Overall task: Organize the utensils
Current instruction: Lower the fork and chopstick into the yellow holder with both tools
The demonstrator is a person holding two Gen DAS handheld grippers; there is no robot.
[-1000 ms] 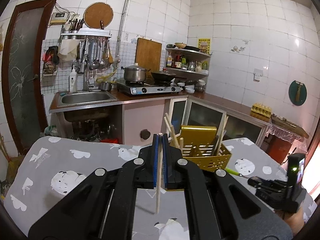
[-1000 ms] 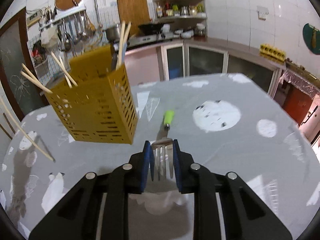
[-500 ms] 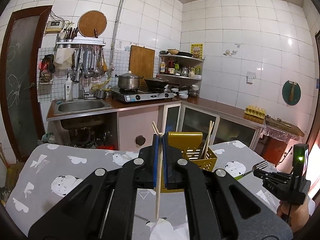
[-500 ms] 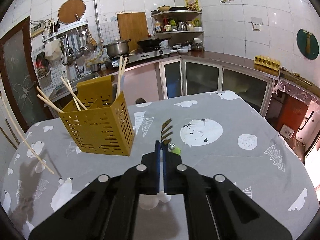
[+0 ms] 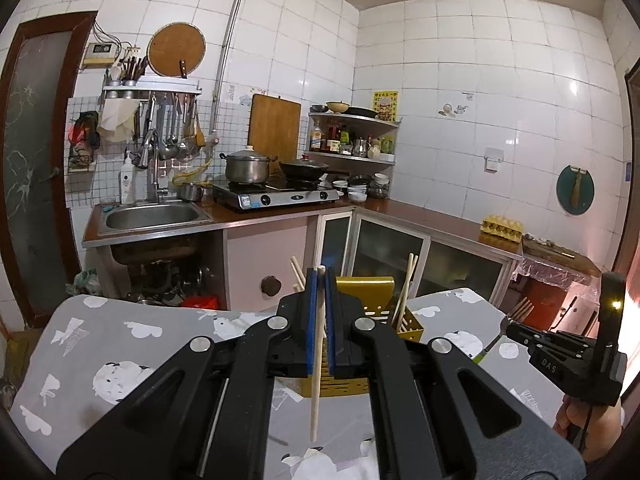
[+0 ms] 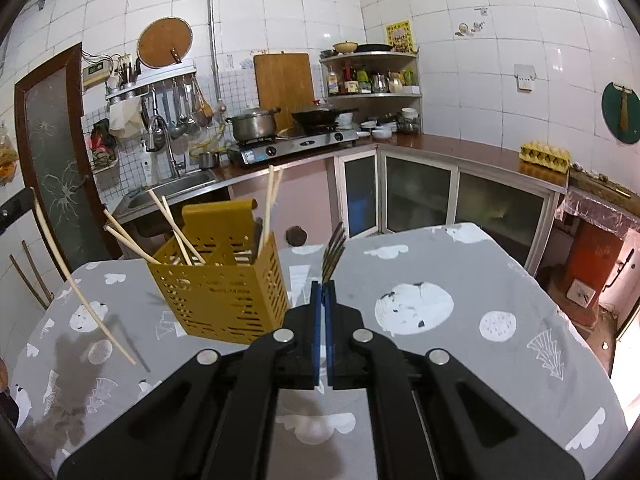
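My left gripper (image 5: 320,276) is shut on a wooden chopstick (image 5: 317,380) that hangs down between the pads, above the table and in front of the yellow utensil holder (image 5: 366,308). My right gripper (image 6: 322,286) is shut on a fork (image 6: 334,250), tines up, held in the air just right of the yellow holder (image 6: 224,288). The holder has several chopsticks (image 6: 172,224) standing in it. In the left wrist view the right gripper (image 5: 516,330) and its fork (image 5: 518,312) show at the right. The left gripper's chopstick (image 6: 80,280) shows at the left of the right wrist view.
The table has a grey cloth with white prints (image 6: 440,320). Behind it stand a counter with a sink (image 5: 152,216), a stove with a pot (image 5: 244,168), and glass-door cabinets (image 5: 388,248). An egg tray (image 5: 502,226) sits on the right counter.
My right gripper closed on the fork, lifted it off the table and turned it tines up. My left gripper rose with the chopstick, so the holder sits lower in its view.
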